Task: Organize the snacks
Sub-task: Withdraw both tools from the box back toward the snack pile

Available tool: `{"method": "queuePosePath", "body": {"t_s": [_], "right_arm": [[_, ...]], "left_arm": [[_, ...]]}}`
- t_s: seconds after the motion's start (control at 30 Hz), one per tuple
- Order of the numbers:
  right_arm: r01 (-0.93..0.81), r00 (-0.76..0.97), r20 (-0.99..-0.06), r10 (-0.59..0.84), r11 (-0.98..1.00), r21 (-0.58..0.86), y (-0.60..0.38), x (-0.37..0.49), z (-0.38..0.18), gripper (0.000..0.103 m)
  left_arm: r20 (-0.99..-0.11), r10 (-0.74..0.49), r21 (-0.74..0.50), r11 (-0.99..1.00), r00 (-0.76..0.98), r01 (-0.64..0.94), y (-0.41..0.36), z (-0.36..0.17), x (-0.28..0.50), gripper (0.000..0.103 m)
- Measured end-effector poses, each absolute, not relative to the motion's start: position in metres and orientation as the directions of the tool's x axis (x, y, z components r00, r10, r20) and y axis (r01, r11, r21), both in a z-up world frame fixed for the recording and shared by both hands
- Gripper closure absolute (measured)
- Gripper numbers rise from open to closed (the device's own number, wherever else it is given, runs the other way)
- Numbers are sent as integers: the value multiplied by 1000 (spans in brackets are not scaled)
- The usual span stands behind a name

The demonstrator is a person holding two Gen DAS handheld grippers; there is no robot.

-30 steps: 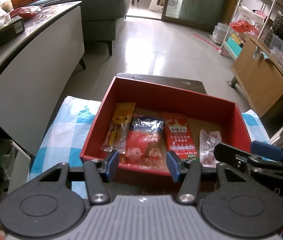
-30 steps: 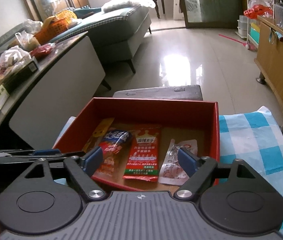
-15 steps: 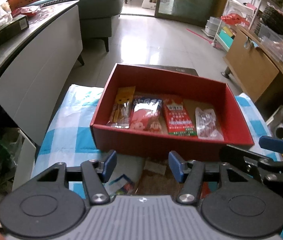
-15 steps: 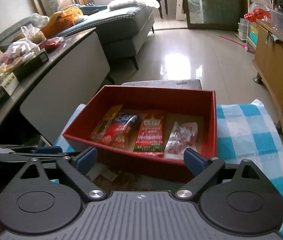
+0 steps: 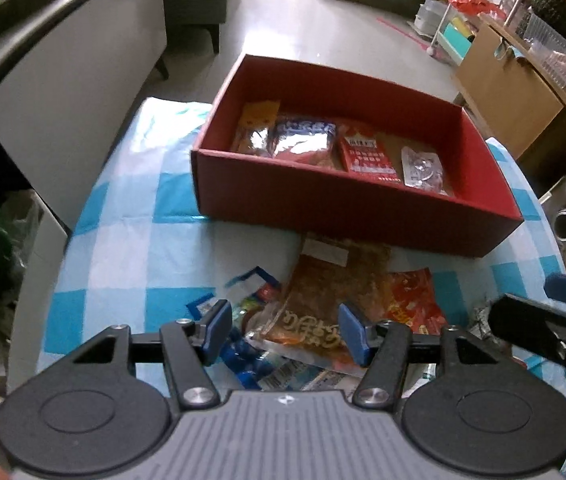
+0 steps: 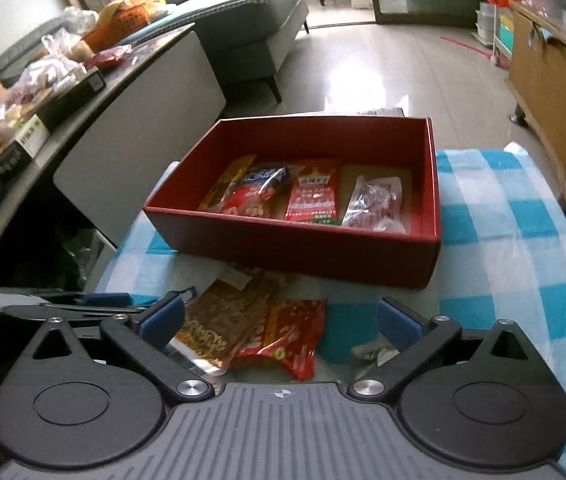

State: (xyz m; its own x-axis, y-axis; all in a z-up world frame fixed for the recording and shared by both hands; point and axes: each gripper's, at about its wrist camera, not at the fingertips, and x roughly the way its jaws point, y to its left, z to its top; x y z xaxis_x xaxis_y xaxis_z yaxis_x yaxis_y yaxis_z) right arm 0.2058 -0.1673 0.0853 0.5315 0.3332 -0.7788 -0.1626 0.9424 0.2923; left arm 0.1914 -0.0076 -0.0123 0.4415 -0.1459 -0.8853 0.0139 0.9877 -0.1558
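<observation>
Brown translucent snack pouch (image 5: pixel 335 300) just in front of red cardboard box (image 5: pixel 347 204), long axis toward box, under left tongs (image 5: pixel 285 330), parted and empty; right tongs (image 6: pixel 281 320) opening, empty, beside it.

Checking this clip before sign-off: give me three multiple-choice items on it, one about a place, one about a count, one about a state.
1. Where does the loose snack pile lie?
A. inside the box
B. on the checked cloth in front of the box
C. on the floor

2. How many packets lie in the red box?
A. two
B. four
C. seven

3. What is between the right gripper's jaws?
A. nothing gripped
B. a red packet, clamped
C. the box wall

Answers: 1 B, the pile sits before the box's near wall. 2 B, four lie side by side. 3 A, the jaws are opening wide above the pile.
</observation>
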Motion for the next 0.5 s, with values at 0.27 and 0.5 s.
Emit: {"method": "queuePosePath", "body": {"t_s": [0.27, 0.5], "right_arm": [[-134, 508, -809, 296, 955, 265, -182, 173, 78, 0], [-80, 479, -838, 262, 964, 255, -208, 161, 64, 0]], "left_arm": [[-903, -175, -172, 984, 391, 45, -34, -28, 207, 50], [-908, -106, -87, 994, 406, 64, -54, -38, 219, 43]]}}
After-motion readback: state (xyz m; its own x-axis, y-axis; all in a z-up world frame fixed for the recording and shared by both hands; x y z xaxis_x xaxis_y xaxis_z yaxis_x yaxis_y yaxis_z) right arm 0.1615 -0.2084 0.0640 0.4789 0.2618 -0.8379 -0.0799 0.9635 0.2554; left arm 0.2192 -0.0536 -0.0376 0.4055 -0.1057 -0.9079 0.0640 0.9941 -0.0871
